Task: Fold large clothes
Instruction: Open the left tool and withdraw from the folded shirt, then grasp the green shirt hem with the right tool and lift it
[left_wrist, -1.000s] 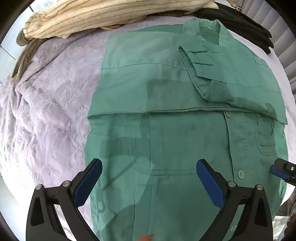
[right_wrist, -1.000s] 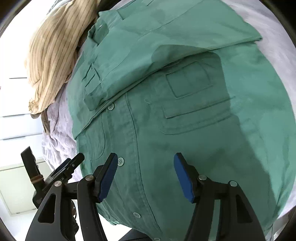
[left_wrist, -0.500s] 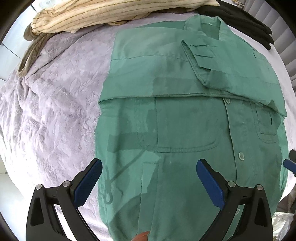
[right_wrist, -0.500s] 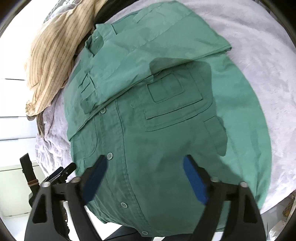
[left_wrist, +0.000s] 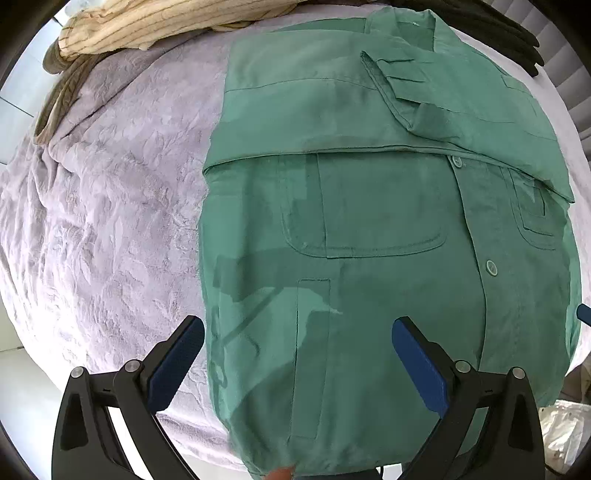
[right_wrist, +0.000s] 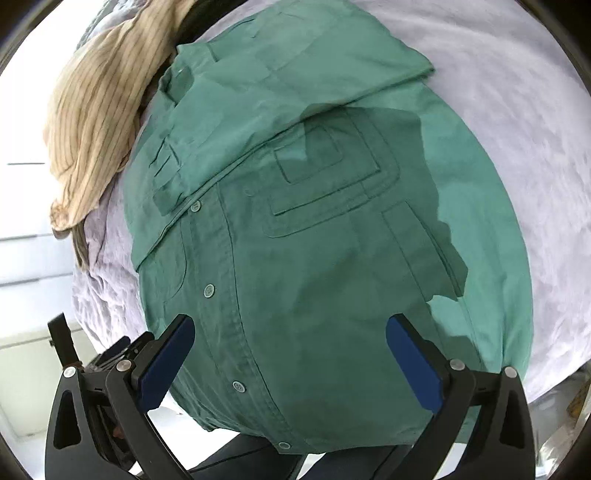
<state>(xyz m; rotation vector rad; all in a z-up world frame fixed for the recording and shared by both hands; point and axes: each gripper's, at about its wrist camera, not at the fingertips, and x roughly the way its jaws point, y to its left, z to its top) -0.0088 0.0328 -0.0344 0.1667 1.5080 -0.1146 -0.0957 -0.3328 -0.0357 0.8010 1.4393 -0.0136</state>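
green shirt (left_wrist: 369, 229) lies flat, front up and buttoned, on the lilac bedspread (left_wrist: 110, 206), sleeves folded across its chest. my left view alone shows the wide bare spread beside it and a black garment (left_wrist: 491, 29) past the collar; my right view alone shows the hem hanging over the bed edge. left gripper (left_wrist: 295, 354) jaws stand apart, empty. right gripper (right_wrist: 291, 354) jaws are opening wide above the cloth, gripping nothing.
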